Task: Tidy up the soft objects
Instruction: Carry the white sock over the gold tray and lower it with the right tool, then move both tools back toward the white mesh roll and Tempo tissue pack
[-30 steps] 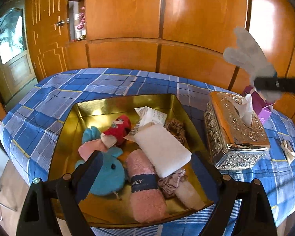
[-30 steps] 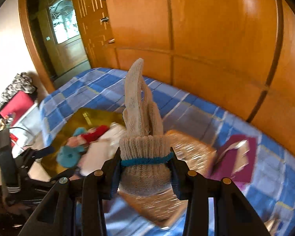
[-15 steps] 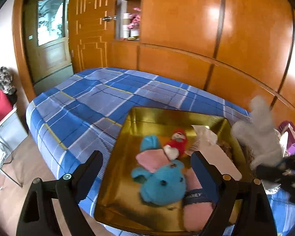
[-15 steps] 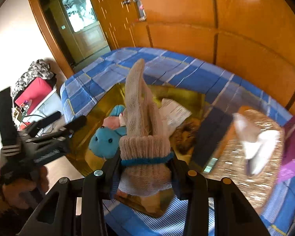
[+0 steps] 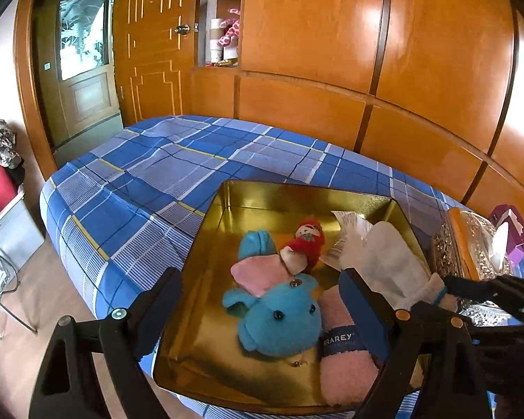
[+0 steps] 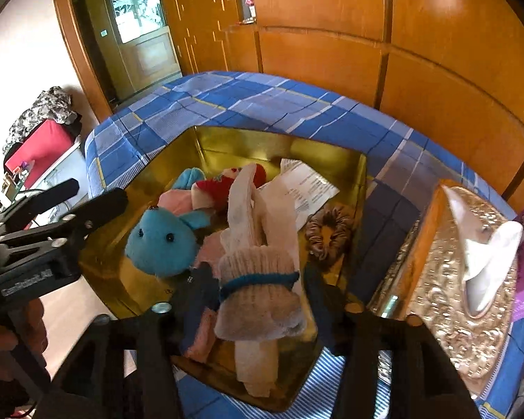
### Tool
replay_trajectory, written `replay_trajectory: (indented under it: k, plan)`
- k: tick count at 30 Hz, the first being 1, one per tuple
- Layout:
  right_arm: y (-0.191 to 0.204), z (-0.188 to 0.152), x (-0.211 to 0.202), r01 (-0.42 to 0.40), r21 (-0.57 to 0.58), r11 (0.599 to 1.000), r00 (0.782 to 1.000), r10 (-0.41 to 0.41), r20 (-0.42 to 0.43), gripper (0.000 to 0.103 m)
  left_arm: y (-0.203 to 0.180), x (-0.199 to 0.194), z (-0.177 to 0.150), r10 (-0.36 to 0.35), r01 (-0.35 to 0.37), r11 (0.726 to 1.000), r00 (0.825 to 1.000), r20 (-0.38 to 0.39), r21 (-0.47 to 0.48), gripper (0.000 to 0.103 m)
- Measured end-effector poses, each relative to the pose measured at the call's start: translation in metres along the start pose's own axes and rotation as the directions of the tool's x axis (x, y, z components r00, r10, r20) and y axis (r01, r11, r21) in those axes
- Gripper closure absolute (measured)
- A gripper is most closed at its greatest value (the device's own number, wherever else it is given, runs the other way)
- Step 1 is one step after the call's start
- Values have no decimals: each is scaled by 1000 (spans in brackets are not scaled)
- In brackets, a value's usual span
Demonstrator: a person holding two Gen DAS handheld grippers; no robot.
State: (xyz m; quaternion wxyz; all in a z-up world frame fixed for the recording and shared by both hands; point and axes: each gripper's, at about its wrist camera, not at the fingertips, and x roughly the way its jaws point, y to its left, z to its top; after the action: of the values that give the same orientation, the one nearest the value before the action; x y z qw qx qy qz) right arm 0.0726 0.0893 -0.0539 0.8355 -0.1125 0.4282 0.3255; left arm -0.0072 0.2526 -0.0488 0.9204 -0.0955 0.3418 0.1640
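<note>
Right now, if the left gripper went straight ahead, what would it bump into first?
Probably the blue plush toy in the gold tray: it lies right between the open left gripper fingers, though depth is hard to judge.

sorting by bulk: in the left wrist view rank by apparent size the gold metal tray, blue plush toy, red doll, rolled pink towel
1. Gold metal tray, clearly largest.
2. Blue plush toy and rolled pink towel: look alike; the towel is partly hidden, so unranked.
3. Small red doll, smallest, though farther from the camera.
</note>
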Motion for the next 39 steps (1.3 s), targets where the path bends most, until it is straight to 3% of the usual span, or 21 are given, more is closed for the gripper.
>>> replay_trajectory:
  k: [7,9,10,15,21,39]
  plan:
    - [3,-8,-27,-3,-12,1000,997,4,77,42,-3,-2,-1,-3,3,1000,1000,3,5,12]
    - [6,-12,-30,-11,-30,999,996,14,94,55,-3,-2,0,-3,3,1000,1000,5,5,12]
    - [8,-13,-29,-6,-43,999,995,10,94,74,-3,-2,0,-4,4,1000,1000,5,5,12]
    - [12,-16,-6,32,-71,997,998,-29,50,81,-5,-5,1,-5,5,1000,1000,11,7,12]
    - [8,-13,6,106,-65,992,993,-103,51,81,-12,-6,-1,-19,18,1000,1000,4,21,11]
    - [2,-19,-23,70,-1,998,992,-69,107,73,-26,-9,-6,-48,48,997,999,1,63,11]
